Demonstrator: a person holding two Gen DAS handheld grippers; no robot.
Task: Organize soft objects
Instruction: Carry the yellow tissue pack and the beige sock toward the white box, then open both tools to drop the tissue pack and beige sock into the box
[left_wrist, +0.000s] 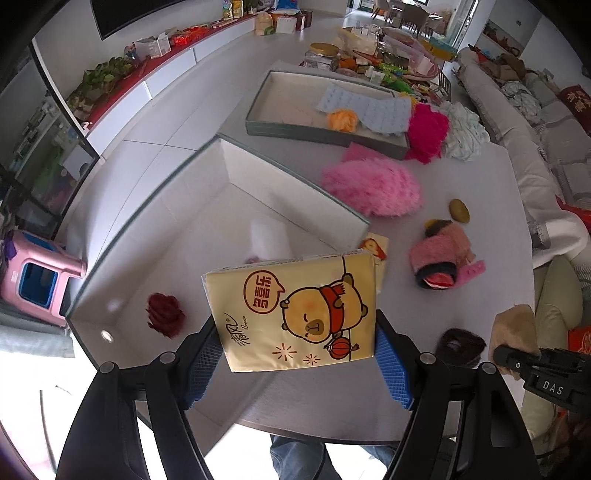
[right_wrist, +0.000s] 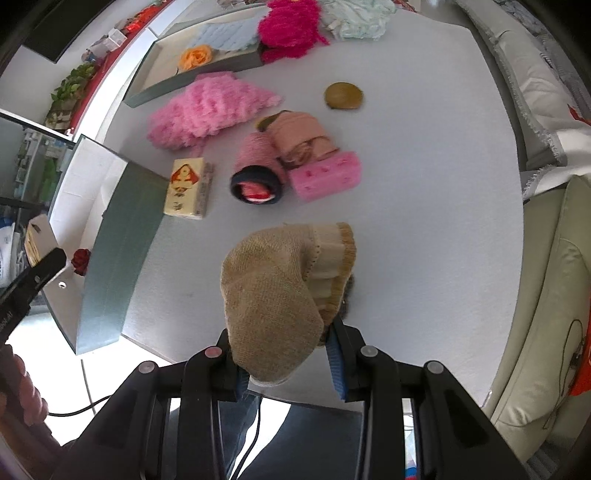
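Left wrist | left gripper (left_wrist: 301, 354) clamps tissue pack (left_wrist: 291, 310) | near box (left_wrist: 258, 192): red flower (left_wrist: 164, 314) | right gripper (right_wrist: 284, 354) clamps sock (right_wrist: 280, 291)

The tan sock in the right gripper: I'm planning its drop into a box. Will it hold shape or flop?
The sock, pinched in the right gripper, is a thick knit, already folded over, so it probably flops. It looks light and unlikely to roll.

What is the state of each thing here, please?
Left tool: shut on tissue pack, held above near box.
Right tool: shut on tan sock, lifted.
Near box: open, holds red flower.
Far box: open, holds orange flower.
Pink sponge: on table.
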